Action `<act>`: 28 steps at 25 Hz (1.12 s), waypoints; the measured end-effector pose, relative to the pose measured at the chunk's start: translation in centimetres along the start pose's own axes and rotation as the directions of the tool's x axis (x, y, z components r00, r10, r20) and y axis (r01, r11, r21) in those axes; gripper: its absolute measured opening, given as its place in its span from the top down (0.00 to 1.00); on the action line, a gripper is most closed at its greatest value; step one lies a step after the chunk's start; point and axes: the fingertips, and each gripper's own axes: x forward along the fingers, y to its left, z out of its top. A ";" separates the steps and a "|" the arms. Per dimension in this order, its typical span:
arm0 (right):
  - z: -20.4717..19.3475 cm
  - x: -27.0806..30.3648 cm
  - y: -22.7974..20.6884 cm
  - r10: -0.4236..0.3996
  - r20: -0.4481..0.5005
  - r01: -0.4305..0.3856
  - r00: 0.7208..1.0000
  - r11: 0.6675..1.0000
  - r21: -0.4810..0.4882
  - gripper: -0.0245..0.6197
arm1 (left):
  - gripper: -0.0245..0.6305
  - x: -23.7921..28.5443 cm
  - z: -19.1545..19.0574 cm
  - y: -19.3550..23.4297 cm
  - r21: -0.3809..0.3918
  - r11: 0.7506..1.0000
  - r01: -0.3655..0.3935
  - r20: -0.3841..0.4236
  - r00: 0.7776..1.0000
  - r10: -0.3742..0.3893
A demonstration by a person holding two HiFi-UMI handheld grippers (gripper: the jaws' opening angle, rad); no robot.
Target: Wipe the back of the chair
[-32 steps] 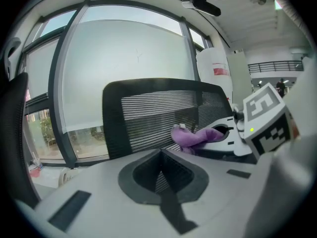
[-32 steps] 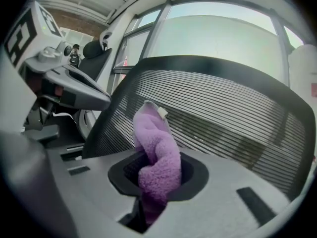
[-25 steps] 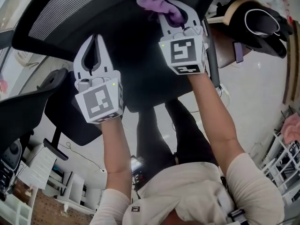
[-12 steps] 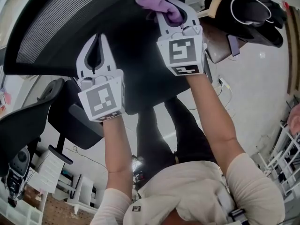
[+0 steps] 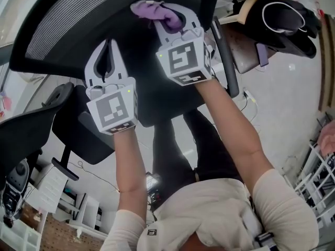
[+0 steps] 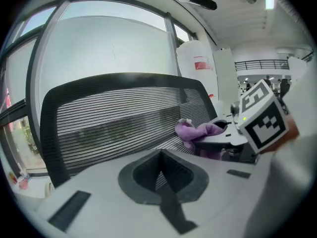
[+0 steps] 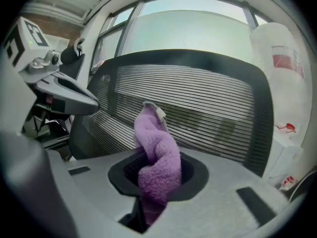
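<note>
The chair's black mesh back (image 5: 73,20) fills the top of the head view and stands right in front of both gripper views (image 6: 114,118) (image 7: 213,103). My right gripper (image 5: 170,19) is shut on a purple fleece cloth (image 5: 154,10), whose free end presses against the mesh. In the right gripper view the cloth (image 7: 156,152) sticks up from between the jaws (image 7: 153,182). My left gripper (image 5: 109,43) hovers just left of it, close to the mesh, jaws together and empty (image 6: 161,155). From the left gripper view, the cloth (image 6: 195,132) and right gripper (image 6: 233,133) show at the right.
The chair's armrest (image 5: 226,56) runs down to the right of my right gripper. A second dark chair (image 5: 31,135) stands at lower left. A tan and black bag (image 5: 282,20) lies at top right. White shelves (image 5: 47,192) and a white rack (image 5: 314,177) stand on the floor. A window is behind the mesh.
My right gripper has slid left along the chair back with the purple cloth. The left gripper has stayed nearly where it was.
</note>
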 end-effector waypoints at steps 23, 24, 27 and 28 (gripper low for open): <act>5.4 2.4 12.8 0.214 -0.042 -0.216 0.976 0.974 -0.068 0.87 | 0.95 -7.8 -2.1 10.8 -0.016 0.987 -0.159 -0.050 0.986 0.158; 5.7 2.0 12.6 0.211 -0.044 -0.214 0.977 0.974 -0.071 0.87 | 0.95 -8.1 -1.6 10.8 -0.014 0.987 -0.159 -0.048 0.986 0.158; 7.1 0.5 12.1 0.199 -0.032 -0.201 0.979 0.977 -0.074 0.87 | 0.95 -8.9 -0.1 10.9 -0.008 0.987 -0.160 -0.037 0.987 0.159; 7.7 0.0 11.9 0.195 -0.025 -0.196 0.980 0.978 -0.075 0.87 | 0.95 -9.1 0.5 10.8 -0.006 0.987 -0.160 -0.033 0.987 0.160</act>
